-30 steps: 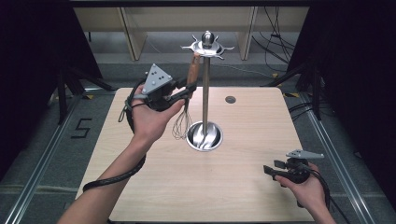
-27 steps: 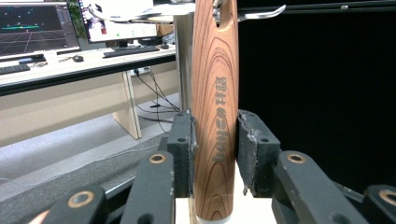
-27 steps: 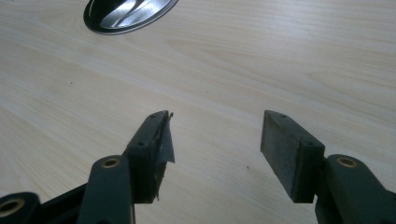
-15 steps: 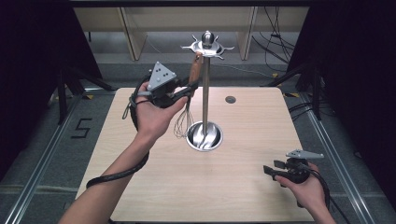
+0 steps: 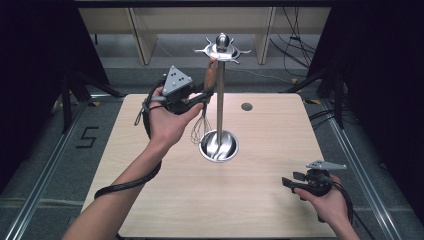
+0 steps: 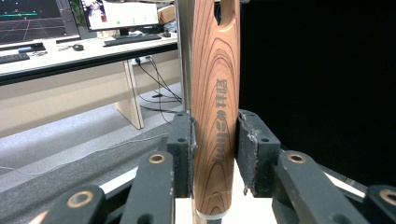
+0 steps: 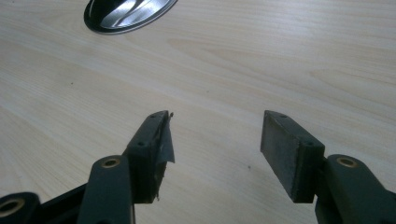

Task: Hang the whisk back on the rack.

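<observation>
A whisk hangs upright beside the pole of a metal utensil stand (image 5: pixel 220 102). Its wooden handle (image 5: pixel 210 79) reaches up to the hooks of the stand's crown (image 5: pixel 222 49), and its wire head (image 5: pixel 201 129) is just above the round base (image 5: pixel 218 145). My left gripper (image 5: pixel 206 95) is shut on the handle. In the left gripper view both pads (image 6: pixel 181 149) press the striped wood of the handle (image 6: pixel 215 93). At the table's front right, my right gripper (image 5: pixel 286 182) is held low over the wood, its jaws open and empty (image 7: pixel 215 144).
The stand's shiny base (image 7: pixel 126 11) lies ahead of the right gripper. A small dark round inlay (image 5: pixel 246 106) sits in the wooden table (image 5: pixel 150 200) behind the stand. Shelving stands beyond the far edge, and metal rails run along the floor at both sides.
My left gripper has risen a little with the whisk and edged toward the stand's crown. The right gripper has stayed where it was.
</observation>
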Demonstrator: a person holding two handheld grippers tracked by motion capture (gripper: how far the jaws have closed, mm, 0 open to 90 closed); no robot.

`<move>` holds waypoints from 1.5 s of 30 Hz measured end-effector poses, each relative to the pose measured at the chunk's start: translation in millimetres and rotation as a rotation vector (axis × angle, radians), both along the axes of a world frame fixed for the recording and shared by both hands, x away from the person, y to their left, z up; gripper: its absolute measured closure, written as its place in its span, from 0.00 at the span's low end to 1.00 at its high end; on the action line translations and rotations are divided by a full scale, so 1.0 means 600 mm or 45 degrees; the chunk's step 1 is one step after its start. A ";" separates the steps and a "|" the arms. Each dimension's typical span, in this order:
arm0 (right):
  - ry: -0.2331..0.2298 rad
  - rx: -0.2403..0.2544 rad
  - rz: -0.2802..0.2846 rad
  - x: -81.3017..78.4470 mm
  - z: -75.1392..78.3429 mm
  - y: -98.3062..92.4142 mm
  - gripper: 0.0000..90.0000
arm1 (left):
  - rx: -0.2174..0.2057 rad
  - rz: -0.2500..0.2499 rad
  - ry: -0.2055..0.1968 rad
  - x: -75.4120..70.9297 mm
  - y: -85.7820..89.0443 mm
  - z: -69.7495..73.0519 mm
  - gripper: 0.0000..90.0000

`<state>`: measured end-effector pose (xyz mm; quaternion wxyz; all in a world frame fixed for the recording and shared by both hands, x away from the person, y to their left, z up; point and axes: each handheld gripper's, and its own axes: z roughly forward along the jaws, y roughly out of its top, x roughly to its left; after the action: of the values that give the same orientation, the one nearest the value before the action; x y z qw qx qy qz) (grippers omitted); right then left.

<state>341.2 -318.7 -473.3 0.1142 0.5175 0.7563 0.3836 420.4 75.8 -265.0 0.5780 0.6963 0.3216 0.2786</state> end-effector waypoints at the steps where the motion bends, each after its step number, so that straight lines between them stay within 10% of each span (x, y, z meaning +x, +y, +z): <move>1: -0.005 0.000 0.003 0.000 0.000 0.000 0.48 | 0.001 0.003 -0.007 0.000 0.000 -0.001 0.75; 24: -0.021 0.021 -0.008 -0.001 0.000 0.002 0.48 | -0.005 -0.035 -0.013 -0.041 0.057 -0.013 0.55; 45: -0.013 0.010 -0.020 -0.001 0.002 0.000 0.48 | -0.010 0.043 0.073 -0.107 0.167 -0.125 0.43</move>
<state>340.3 -318.4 -472.2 0.1191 0.5219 0.7502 0.3882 356.4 176.1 -340.1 0.5664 0.6962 0.3511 0.2669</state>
